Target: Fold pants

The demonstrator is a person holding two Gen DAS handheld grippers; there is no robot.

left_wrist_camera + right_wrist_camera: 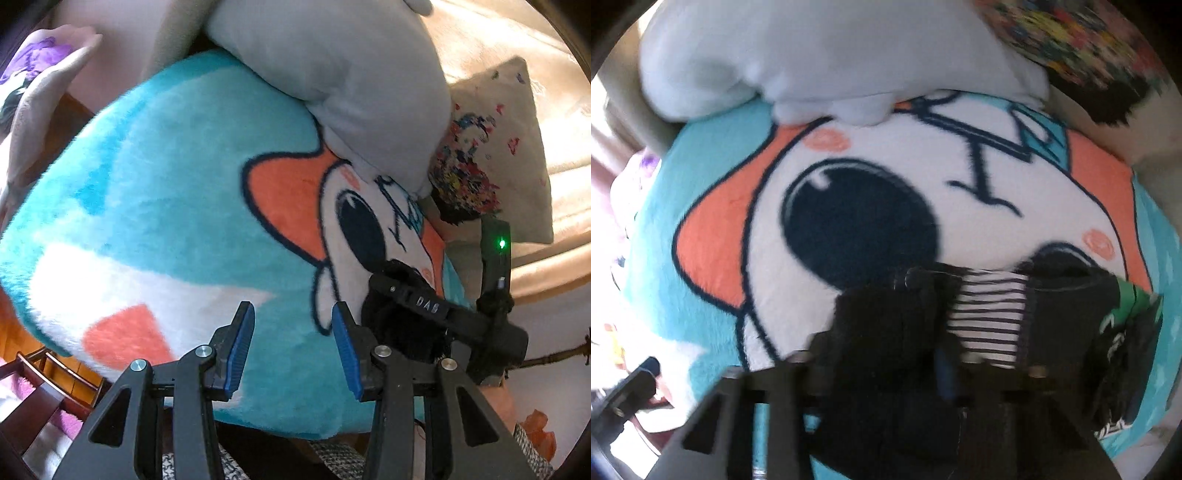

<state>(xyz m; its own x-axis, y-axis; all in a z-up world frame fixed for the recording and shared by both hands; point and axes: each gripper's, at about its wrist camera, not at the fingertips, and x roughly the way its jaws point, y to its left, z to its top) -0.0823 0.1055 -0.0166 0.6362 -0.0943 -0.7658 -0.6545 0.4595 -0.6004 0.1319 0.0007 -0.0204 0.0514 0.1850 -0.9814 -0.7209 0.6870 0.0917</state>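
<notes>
The black pants (897, 332) with a striped inner band (988, 317) and green-white trim hang bunched in front of my right gripper (923, 365), which is shut on them; its fingers are mostly hidden by the cloth. In the left wrist view the pants (402, 332) show as a dark bunch under the right gripper's body (443, 314). My left gripper (293, 347) is open and empty, blue pads apart, above the turquoise cartoon blanket (166, 184).
A pale grey pillow (332, 74) lies on the blanket's far side, also in the right wrist view (812, 55). A paint-splatter cushion (491, 147) sits at the right. Wooden furniture (48, 373) stands at lower left.
</notes>
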